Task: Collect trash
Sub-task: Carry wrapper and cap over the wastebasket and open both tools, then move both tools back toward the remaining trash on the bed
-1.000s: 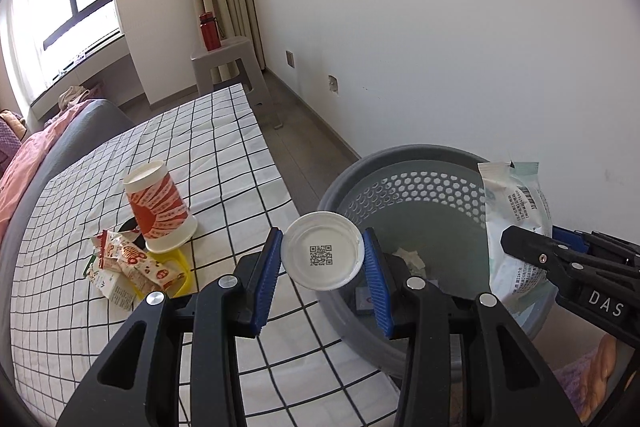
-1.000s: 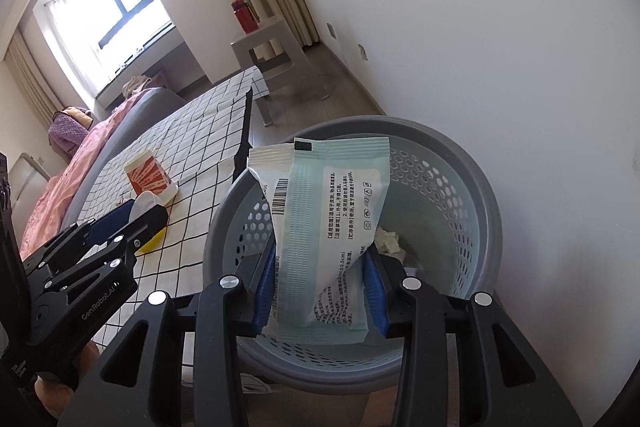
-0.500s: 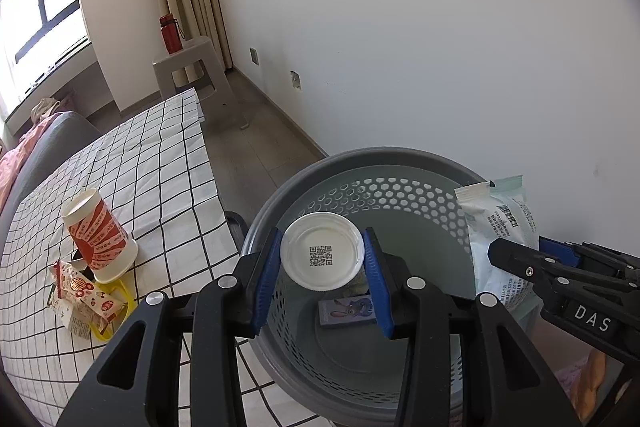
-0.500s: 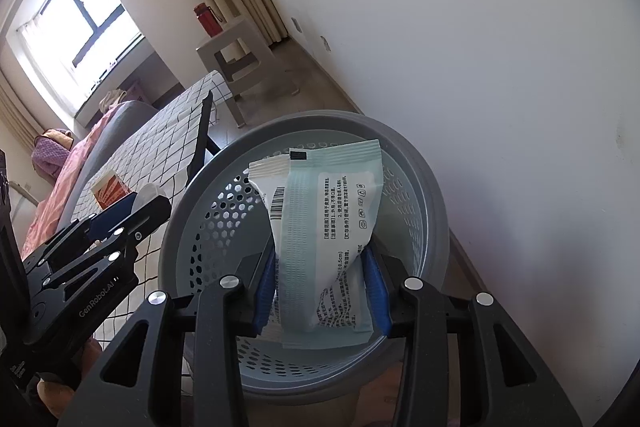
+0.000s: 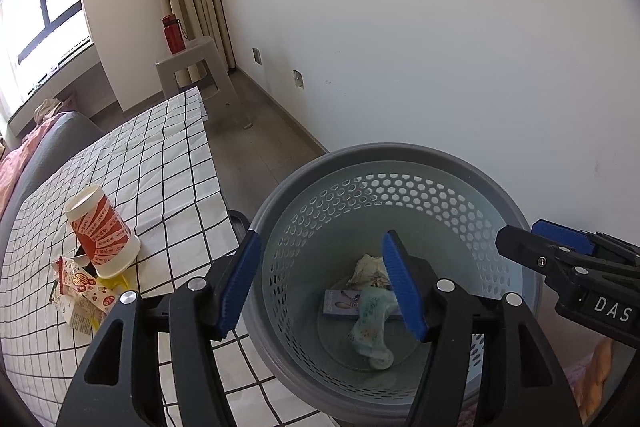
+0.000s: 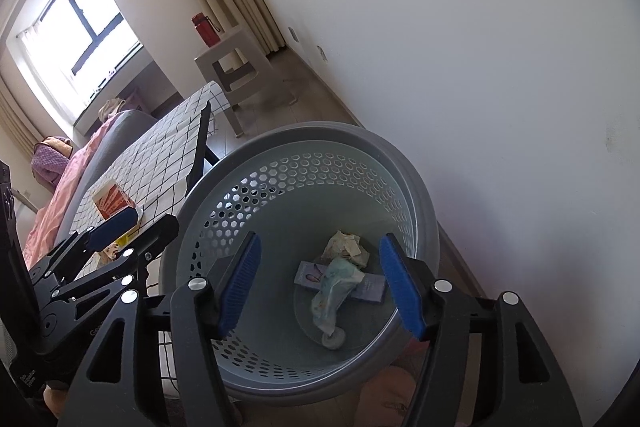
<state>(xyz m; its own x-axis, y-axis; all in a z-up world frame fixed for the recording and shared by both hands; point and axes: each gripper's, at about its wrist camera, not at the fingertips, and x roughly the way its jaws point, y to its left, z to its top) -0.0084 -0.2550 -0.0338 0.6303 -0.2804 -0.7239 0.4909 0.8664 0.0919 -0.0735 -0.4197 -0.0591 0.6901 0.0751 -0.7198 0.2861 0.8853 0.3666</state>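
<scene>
Left wrist view | left tongs [image 5: 322, 285] being held spread, empty, over grey basket [image 5: 400, 153] | right tongs [image 6: 320, 287] likewise being held spread | wrapper [image 6: 334, 287], lid [image 6: 333, 339] lying inside basket

Black gripper [image 5: 320, 287] frames, blue pads [image 5: 402, 287] (silver screws).

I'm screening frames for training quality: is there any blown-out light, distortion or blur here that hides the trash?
Left wrist view: the window is blown out, walls bow from fisheye, but the bin and the wrappers on the checked cloth stay sharp. Right wrist view: the same window glare and tilt, with dark vignette corners; the bin's contents are evenly lit and readable.
</scene>
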